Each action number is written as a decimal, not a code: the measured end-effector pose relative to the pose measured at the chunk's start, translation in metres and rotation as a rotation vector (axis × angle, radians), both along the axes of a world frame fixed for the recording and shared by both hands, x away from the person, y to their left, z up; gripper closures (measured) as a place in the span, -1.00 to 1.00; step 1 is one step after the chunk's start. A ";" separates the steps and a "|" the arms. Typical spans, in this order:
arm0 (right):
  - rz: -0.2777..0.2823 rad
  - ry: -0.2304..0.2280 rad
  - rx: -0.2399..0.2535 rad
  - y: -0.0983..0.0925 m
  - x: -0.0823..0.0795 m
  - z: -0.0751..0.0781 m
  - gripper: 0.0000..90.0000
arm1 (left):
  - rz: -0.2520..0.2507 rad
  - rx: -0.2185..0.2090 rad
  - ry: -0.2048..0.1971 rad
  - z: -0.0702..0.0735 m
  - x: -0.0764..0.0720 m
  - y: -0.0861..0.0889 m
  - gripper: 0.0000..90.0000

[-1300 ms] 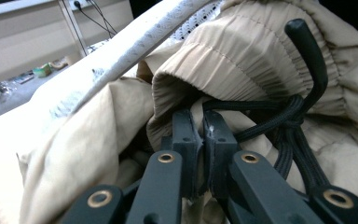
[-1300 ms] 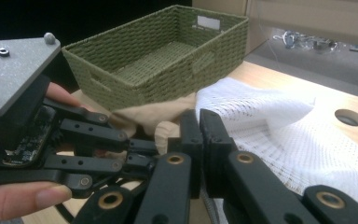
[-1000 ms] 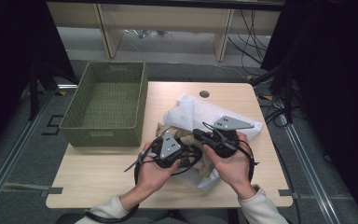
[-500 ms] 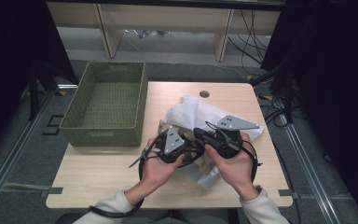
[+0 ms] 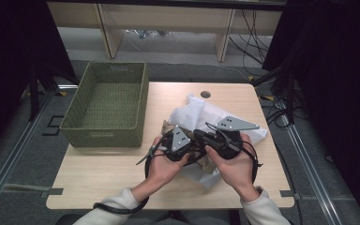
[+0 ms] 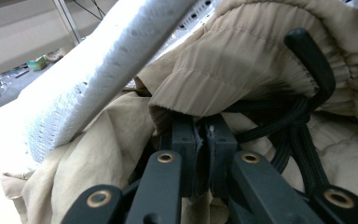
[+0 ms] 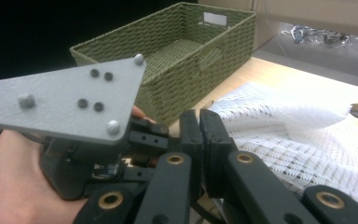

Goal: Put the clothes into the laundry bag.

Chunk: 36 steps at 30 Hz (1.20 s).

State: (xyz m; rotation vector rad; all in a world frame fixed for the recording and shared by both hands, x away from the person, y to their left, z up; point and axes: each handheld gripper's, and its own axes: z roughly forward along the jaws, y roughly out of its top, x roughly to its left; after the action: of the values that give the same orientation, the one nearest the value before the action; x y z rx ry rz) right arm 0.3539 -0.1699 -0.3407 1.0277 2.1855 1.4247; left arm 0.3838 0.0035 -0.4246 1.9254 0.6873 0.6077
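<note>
Jaws closed on beige garment (image 6: 242, 70); white mesh bag (image 5: 201, 115), green basket (image 5: 108, 101) beside

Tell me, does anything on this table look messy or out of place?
Yes. A beige garment sits half inside a crumpled white mesh bag near the table's front edge, while the green basket stands empty.

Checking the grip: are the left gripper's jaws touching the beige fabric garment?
Touching. In the left gripper view the left gripper has its jaws shut on a fold of the beige fabric garment.
</note>
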 end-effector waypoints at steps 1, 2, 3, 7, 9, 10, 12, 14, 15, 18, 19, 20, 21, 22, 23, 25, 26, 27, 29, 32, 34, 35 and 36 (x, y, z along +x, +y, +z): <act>-0.002 0.003 0.004 0.000 0.000 0.000 1.00 | 0.001 -0.001 -0.001 0.000 0.000 0.000 0.88; 0.004 0.000 0.004 0.000 0.000 0.000 1.00 | 0.001 0.000 -0.001 0.001 0.001 0.000 0.88; 0.005 0.002 0.003 -0.001 0.000 0.000 1.00 | 0.005 -0.005 0.000 0.001 0.001 -0.001 0.88; 0.012 -0.010 -0.002 -0.001 0.001 0.001 1.00 | 0.005 -0.019 0.002 0.000 0.002 -0.003 0.88; 0.012 -0.013 -0.001 -0.001 0.000 0.001 1.00 | 0.008 -0.022 0.001 -0.001 0.004 -0.005 0.88; 0.009 -0.018 0.009 0.000 0.001 0.001 1.00 | 0.007 -0.029 0.001 -0.002 0.004 -0.005 0.88; 0.002 -0.001 0.008 -0.001 0.000 0.001 1.00 | 0.003 -0.027 0.003 -0.004 0.005 -0.006 0.88; 0.007 -0.002 0.017 -0.001 0.000 0.001 1.00 | 0.003 -0.029 0.002 -0.005 0.006 -0.007 0.88; 0.009 -0.015 0.014 -0.001 0.001 0.000 1.00 | -0.001 -0.031 0.002 -0.005 0.007 -0.007 0.88; 0.008 -0.020 0.005 -0.002 0.000 0.002 1.00 | 0.012 -0.065 -0.005 -0.002 0.006 -0.004 0.88; 0.001 -0.007 0.019 -0.002 -0.002 0.004 1.00 | 0.013 -0.073 -0.011 -0.001 0.005 -0.002 0.88; 0.002 -0.028 0.012 -0.003 -0.002 0.005 1.00 | 0.014 -0.076 -0.016 0.001 0.004 -0.001 0.88; 0.002 -0.033 0.015 -0.003 -0.002 0.006 1.00 | 0.016 -0.081 -0.023 0.004 0.002 0.001 0.88; 0.009 -0.027 0.026 -0.002 -0.003 0.006 1.00 | 0.019 -0.089 -0.031 0.006 0.000 0.002 0.88; 0.006 -0.033 0.033 -0.002 -0.004 0.007 1.00 | 0.018 -0.088 -0.044 0.011 -0.004 0.005 0.88; 0.002 -0.053 0.021 -0.003 -0.005 0.010 1.00 | 0.015 -0.092 -0.065 0.018 -0.010 0.008 0.88; 0.006 -0.051 0.034 -0.004 -0.007 0.012 1.00 | 0.012 -0.088 -0.075 0.021 -0.012 0.009 0.88; 0.003 -0.053 0.037 -0.004 -0.007 0.013 1.00 | 0.010 -0.083 -0.080 0.023 -0.014 0.010 0.88; -0.005 -0.081 0.026 -0.005 -0.006 0.014 1.00 | 0.004 -0.070 -0.077 0.021 -0.012 0.008 0.88; -0.005 -0.071 0.025 -0.004 -0.005 0.012 1.00 | 0.001 -0.042 -0.058 0.010 -0.004 0.000 0.88; -0.004 -0.032 0.036 -0.004 -0.004 0.009 1.00 | 0.001 -0.042 -0.050 0.000 0.002 -0.009 0.88; -0.012 -0.022 0.035 -0.004 -0.003 0.007 1.00 | 0.001 -0.034 -0.047 -0.004 0.006 -0.012 0.88; -0.014 -0.025 0.024 -0.005 -0.001 0.006 1.00 | 0.002 -0.027 -0.049 -0.007 0.009 -0.015 0.87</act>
State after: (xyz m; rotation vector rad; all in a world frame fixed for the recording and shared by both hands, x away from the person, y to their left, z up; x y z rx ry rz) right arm 0.3525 -0.1747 -0.3344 1.0258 2.1445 1.4528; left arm 0.3926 -0.0120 -0.4321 1.8790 0.6636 0.6410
